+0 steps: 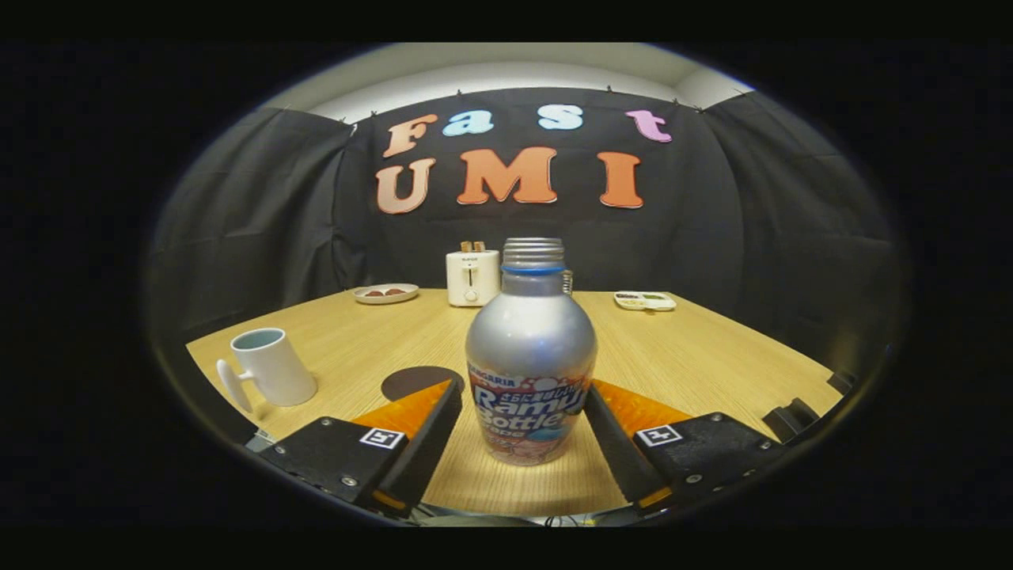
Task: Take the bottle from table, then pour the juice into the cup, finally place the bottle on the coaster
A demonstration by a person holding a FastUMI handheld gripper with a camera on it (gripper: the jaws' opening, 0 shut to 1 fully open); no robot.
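Here, a silver bottle (530, 356) stands upright, uncapped, at the centre of the frame on a wooden tabletop (696, 348). The gripper (522, 419) is spread, one finger on each side of the bottle's lower body, close but not clearly pressing. At lower left sit a white cup (269, 368) and a dark round coaster (415, 381). A white toaster (472, 277) stands behind the bottle.

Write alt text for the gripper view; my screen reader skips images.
A silver bottle stands upright, uncapped, between the open gripper fingers; the right one is at its side. Left sit a white cup and dark round coaster on the wooden table.
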